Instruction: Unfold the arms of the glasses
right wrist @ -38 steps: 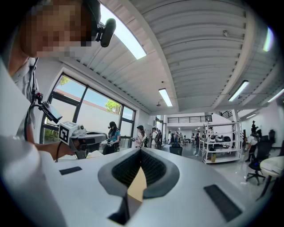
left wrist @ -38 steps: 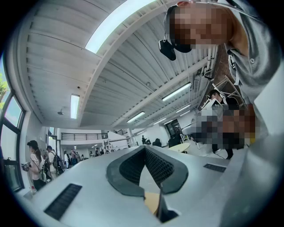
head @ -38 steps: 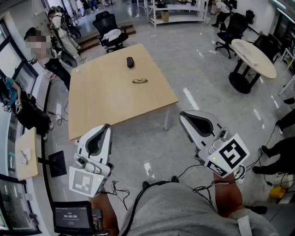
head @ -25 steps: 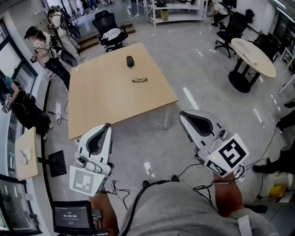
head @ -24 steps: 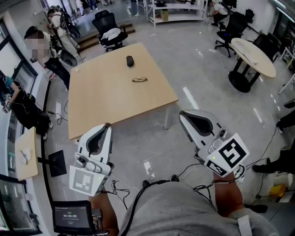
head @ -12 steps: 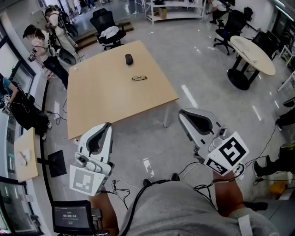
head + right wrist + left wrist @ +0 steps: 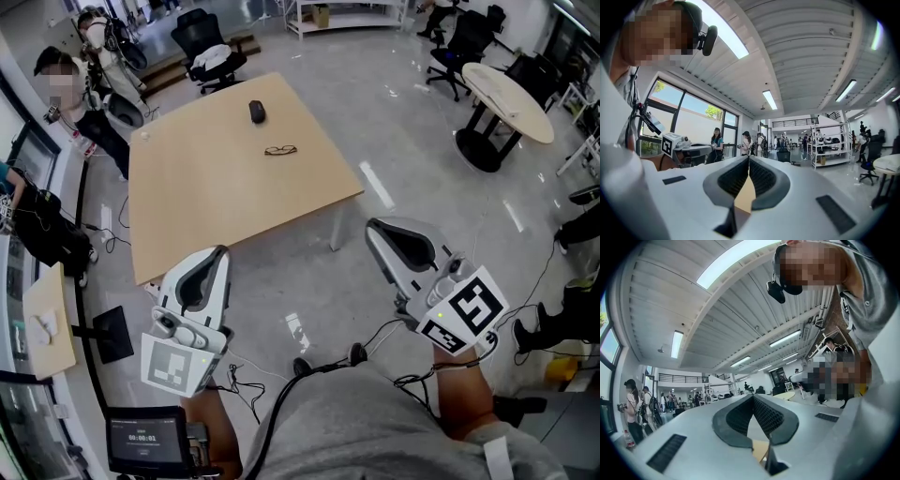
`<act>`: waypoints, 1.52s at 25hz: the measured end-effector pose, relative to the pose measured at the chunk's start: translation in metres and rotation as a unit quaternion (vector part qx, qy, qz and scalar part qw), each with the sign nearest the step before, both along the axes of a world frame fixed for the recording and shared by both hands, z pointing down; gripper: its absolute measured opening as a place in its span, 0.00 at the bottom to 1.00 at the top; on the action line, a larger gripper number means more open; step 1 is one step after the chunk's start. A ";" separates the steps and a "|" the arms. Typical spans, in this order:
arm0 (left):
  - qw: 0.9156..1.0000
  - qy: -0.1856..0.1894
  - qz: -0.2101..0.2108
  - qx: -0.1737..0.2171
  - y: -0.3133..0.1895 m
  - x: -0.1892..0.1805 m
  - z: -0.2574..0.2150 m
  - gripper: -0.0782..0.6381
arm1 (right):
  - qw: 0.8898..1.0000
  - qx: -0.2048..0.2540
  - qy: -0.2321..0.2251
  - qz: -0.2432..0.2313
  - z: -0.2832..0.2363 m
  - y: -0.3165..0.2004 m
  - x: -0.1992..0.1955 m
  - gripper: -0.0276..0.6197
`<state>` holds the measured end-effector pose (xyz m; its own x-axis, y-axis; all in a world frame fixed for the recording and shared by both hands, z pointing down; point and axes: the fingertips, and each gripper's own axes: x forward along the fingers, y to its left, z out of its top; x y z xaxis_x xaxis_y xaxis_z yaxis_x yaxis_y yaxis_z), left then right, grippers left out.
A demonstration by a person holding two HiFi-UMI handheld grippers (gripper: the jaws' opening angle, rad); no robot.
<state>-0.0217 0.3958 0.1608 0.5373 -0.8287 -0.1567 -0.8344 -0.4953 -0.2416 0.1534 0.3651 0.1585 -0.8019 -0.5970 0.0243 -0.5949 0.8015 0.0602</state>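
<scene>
The folded dark-framed glasses [image 7: 279, 150] lie on the far half of a light wooden table [image 7: 216, 197], near a black mouse [image 7: 257, 112]. Both grippers hang well short of the table, over the floor close to my body. In the head view the left gripper [image 7: 215, 253] points towards the table's near edge, and the right gripper [image 7: 373, 228] points towards its near right corner. In the left gripper view the left gripper [image 7: 753, 396] has its ribbed pads meeting at the tips, with nothing between them. The right gripper [image 7: 748, 157] is likewise shut and empty. The glasses show in neither gripper view.
A person [image 7: 70, 89] stands beyond the table's far left corner beside an office chair [image 7: 211, 56]. A round table [image 7: 511, 94] and chairs stand at the right. A small side table [image 7: 47, 319] and a screen [image 7: 150, 441] are at my left. Cables [image 7: 309, 361] lie on the floor.
The head view has shifted a little, so the table and glasses sit slightly higher in the picture. Both grippers stay shut and empty in front of my body.
</scene>
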 end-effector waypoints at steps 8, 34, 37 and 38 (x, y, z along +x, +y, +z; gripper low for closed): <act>1.000 0.008 0.015 0.003 -0.014 -0.061 0.010 0.12 | 1.000 -0.003 0.008 0.017 0.008 -0.010 -0.057 0.05; 0.999 -0.004 -0.011 -0.034 -0.152 -0.066 0.034 0.12 | 0.999 -0.034 0.008 -0.020 0.036 -0.156 -0.075 0.05; 0.999 -0.009 -0.020 -0.048 -0.193 -0.046 0.038 0.12 | 0.998 -0.043 0.009 -0.034 0.040 -0.197 -0.056 0.05; 0.998 -0.014 -0.024 -0.051 -0.207 -0.039 0.040 0.12 | 0.998 -0.045 0.009 -0.038 0.041 -0.211 -0.049 0.05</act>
<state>-0.0605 0.1893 0.2005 0.4997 -0.8644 -0.0561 -0.8515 -0.4783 -0.2149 0.1042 0.1537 0.1999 -0.8435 -0.5294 0.0901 -0.5319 0.8468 -0.0041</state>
